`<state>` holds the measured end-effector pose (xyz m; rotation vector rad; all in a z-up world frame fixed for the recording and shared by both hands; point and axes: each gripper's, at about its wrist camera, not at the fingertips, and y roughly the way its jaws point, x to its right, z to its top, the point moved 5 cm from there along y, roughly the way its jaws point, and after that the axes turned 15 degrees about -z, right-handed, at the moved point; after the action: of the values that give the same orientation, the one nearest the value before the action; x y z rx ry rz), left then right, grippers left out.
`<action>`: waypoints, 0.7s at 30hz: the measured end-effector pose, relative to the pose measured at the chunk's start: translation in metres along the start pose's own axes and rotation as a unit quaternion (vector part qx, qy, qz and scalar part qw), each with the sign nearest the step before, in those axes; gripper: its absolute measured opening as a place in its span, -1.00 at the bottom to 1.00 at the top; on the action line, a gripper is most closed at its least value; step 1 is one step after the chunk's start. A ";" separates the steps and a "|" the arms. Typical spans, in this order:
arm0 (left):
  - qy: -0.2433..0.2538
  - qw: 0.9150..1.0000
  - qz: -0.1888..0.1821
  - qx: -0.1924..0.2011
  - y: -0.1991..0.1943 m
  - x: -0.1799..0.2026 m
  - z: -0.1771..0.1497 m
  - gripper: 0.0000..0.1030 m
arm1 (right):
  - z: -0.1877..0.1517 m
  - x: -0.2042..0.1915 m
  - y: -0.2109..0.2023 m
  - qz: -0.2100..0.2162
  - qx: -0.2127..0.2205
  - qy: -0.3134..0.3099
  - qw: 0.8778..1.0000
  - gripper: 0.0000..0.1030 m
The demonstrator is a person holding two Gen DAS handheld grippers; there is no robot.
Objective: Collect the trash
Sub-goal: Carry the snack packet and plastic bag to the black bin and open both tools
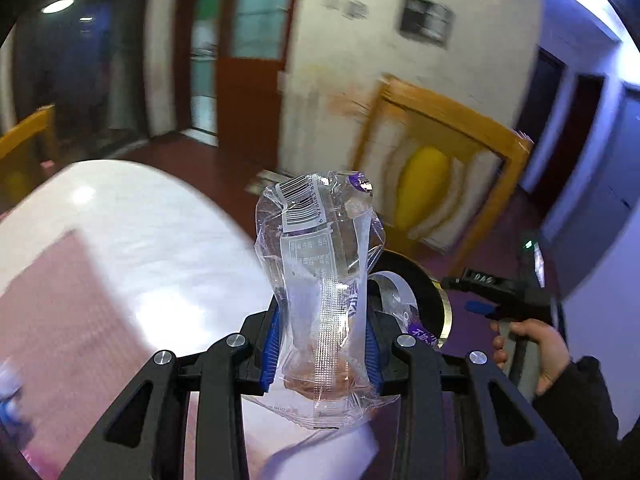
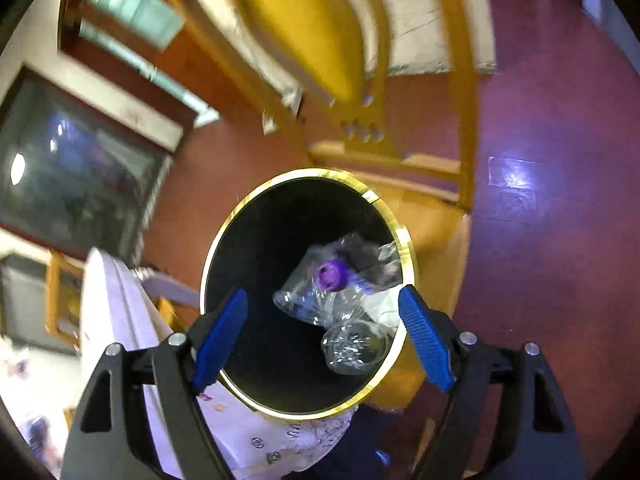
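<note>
Left tongs (image 1: 320,344): clamped on a crumpled clear plastic wrapper (image 1: 320,276), blue pads pressing its lower part from both sides.
Wrapper: stands upright out of the left tongs, barcode label near its top, a purple patch at the upper right corner; its bottom edge hangs below the pads.
Right tongs (image 2: 324,336): spread wide apart, nothing between the blue pads; poised above the open mouth of the bin (image 2: 256,236).
Bin: round, black inside, gold rim; seen from almost straight above in the right wrist view, and partly hidden behind the wrapper in the left wrist view.
Bin contents: a crushed clear plastic bottle (image 2: 344,320) with a purple cap (image 2: 331,274), lying toward the right side of the bin's interior.
Right hand (image 1: 532,348): dark sleeve, gripping the handle of the right tool, to the right of the bin in the left wrist view.
Table (image 1: 132,216): white top, to the left of the left tongs; its edge lies beside the bin.
Chair (image 2: 320,60): yellow wood with a yellow cushion, just beyond the bin.
Floor (image 2: 540,160): dark red, glossy.
Image quality: surroundings motion-blurred in both views.
</note>
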<state>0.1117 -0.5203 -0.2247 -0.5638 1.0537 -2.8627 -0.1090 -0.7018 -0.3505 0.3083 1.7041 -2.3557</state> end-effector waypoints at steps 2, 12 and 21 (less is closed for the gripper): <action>0.007 0.999 -0.028 -0.029 0.041 0.013 0.003 -0.35 | 0.006 0.017 -0.016 0.006 0.013 0.020 1.000 0.53; -0.006 0.977 -0.033 -0.210 0.244 0.037 -0.025 -0.06 | 0.018 0.062 -0.059 0.027 0.051 0.047 0.997 0.53; 0.009 0.985 0.002 -0.170 0.218 0.044 -0.020 0.89 | 0.020 0.060 -0.065 0.037 0.054 0.058 0.996 0.53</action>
<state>0.0447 -0.6826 -0.3635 -0.5501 1.5591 -2.7019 -0.1868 -0.7038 -0.3033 0.5264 1.5862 -2.4246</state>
